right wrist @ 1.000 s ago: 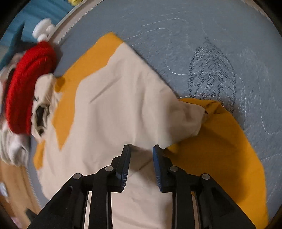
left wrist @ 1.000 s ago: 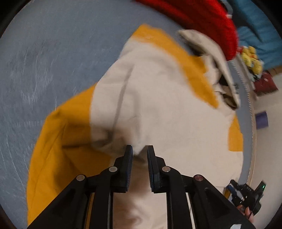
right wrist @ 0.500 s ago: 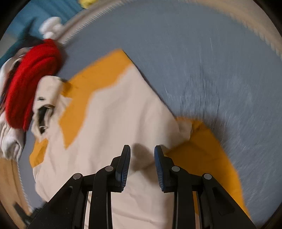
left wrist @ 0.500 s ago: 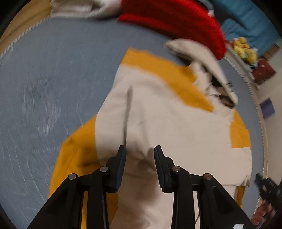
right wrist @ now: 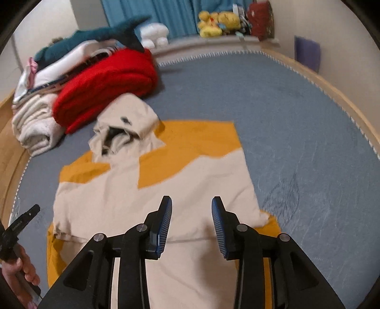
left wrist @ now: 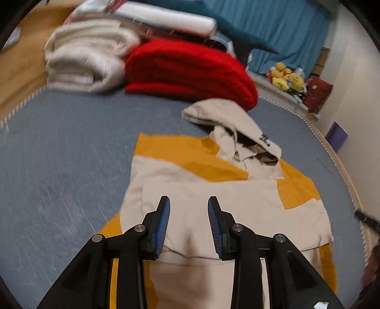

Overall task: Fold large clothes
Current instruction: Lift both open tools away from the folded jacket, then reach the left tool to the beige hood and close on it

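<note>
A cream and mustard-yellow hoodie (left wrist: 213, 197) lies flat on the blue-grey bed cover, its lower part folded up over the body and its hood (left wrist: 228, 123) bunched at the far end. It also shows in the right wrist view (right wrist: 166, 190). My left gripper (left wrist: 188, 209) is open and empty, raised above the folded cream edge. My right gripper (right wrist: 191, 209) is open and empty, above the same fold. The left gripper's tip (right wrist: 23, 218) shows at the left edge of the right wrist view, held by a hand.
A folded red knit (left wrist: 190, 71) and a cream folded blanket (left wrist: 87, 57) lie beyond the hood. A teal shark plush (right wrist: 99, 33) lies on the pile. Yellow plush toys (right wrist: 218, 21) sit on the far ledge. The bed cover (right wrist: 308, 142) stretches to the right.
Both grippers opened wider, let go of the cream fabric and pulled up and back. The folded part now lies flat on the hoodie, and the views tilted up toward the pile behind.
</note>
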Tool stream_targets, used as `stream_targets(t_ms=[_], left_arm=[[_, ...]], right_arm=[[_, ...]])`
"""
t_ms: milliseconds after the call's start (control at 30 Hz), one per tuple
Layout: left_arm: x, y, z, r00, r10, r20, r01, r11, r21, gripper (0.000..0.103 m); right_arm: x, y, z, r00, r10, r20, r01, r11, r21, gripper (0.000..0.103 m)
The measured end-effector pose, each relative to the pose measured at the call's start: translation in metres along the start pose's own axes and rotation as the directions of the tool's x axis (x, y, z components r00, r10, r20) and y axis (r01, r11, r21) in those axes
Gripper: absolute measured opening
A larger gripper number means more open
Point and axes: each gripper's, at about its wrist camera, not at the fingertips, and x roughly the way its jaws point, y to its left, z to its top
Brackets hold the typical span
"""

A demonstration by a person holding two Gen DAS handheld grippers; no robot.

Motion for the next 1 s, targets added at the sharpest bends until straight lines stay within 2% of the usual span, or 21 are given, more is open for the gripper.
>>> stream_targets(t_ms=[33, 100, 167, 200, 300, 400, 467, 533, 600, 667, 700, 733, 800, 933, 1000], left_arm=[[-0.004, -0.004, 0.002, 1.0, 0.005, 0.021, -0.006, 0.999, 0.04, 0.035], [-0.002, -0.007, 0.006, 1.0, 0.006, 0.027, -0.008, 0.998, 0.054, 0.04], [0.009, -0.006, 0.014, 1.0, -0.005, 0.007, 0.005, 1.0, 0.028, 0.041], [0.021, -0.008, 0.023, 1.0, -0.02, -0.017, 0.02, 1.0, 0.023, 0.041], [0.06, -0.02, 0.056, 0.997, -0.033, -0.069, 0.036, 0.999, 0.04, 0.041], [0.102, -0.031, 0.098, 0.993, -0.076, -0.094, 0.08, 0.996, 0.041, 0.041], [0.134, -0.04, 0.126, 0.991, -0.072, -0.109, 0.08, 0.994, 0.069, 0.041], [0.174, -0.05, 0.157, 0.992, -0.043, -0.119, 0.056, 0.993, 0.103, 0.04], [0.207, -0.055, 0.179, 0.99, -0.034, -0.139, 0.049, 0.993, 0.107, 0.04], [0.238, -0.057, 0.197, 0.988, -0.023, -0.154, 0.037, 0.995, 0.092, 0.04], [0.259, -0.055, 0.208, 0.984, -0.036, -0.174, 0.046, 0.998, 0.053, 0.04], [0.269, -0.053, 0.213, 0.981, -0.049, -0.187, 0.054, 0.998, 0.024, 0.041], [0.299, -0.042, 0.226, 0.972, -0.091, -0.219, 0.071, 0.993, -0.095, 0.041], [0.35, -0.025, 0.229, 0.935, -0.183, -0.305, 0.088, 0.95, -0.301, 0.043], [0.366, -0.023, 0.226, 0.92, -0.209, -0.331, 0.089, 0.935, -0.344, 0.043]], right_arm=[[-0.006, 0.0, 0.002, 0.999, -0.015, 0.028, 0.016, 1.0, -0.02, 0.05], [-0.013, 0.0, 0.007, 0.997, -0.031, 0.069, 0.035, 0.998, -0.057, 0.077], [-0.015, -0.003, 0.013, 0.997, -0.034, 0.074, 0.039, 0.996, -0.075, 0.085], [-0.013, -0.006, 0.015, 0.997, -0.034, 0.067, 0.039, 0.996, -0.076, 0.085], [-0.011, -0.01, 0.018, 0.997, -0.031, 0.07, 0.037, 0.996, -0.081, 0.085], [-0.011, -0.003, 0.019, 0.994, -0.057, 0.095, 0.071, 0.985, -0.159, 0.083], [-0.01, 0.004, 0.019, 0.992, -0.062, 0.108, 0.084, 0.972, -0.218, 0.081], [-0.004, 0.006, 0.019, 0.993, -0.068, 0.093, 0.087, 0.973, -0.214, 0.075], [0.005, 0.003, 0.018, 0.993, -0.096, 0.065, 0.107, 0.976, -0.192, 0.061], [0.017, -0.004, 0.019, 0.99, -0.137, 0.037, 0.142, 0.975, -0.17, 0.052], [0.02, -0.006, 0.018, 0.988, -0.153, 0.03, 0.156, 0.975, -0.159, 0.048], [0.023, -0.008, 0.019, 0.987, -0.16, 0.023, 0.162, 0.976, -0.147, 0.046], [0.028, -0.011, 0.02, 0.988, -0.152, 0.015, 0.153, 0.981, -0.123, 0.045], [0.035, -0.011, 0.021, 0.992, -0.125, -0.002, 0.124, 0.989, -0.083, 0.045], [0.04, -0.011, 0.021, 0.994, -0.106, -0.019, 0.104, 0.992, -0.069, 0.045]])
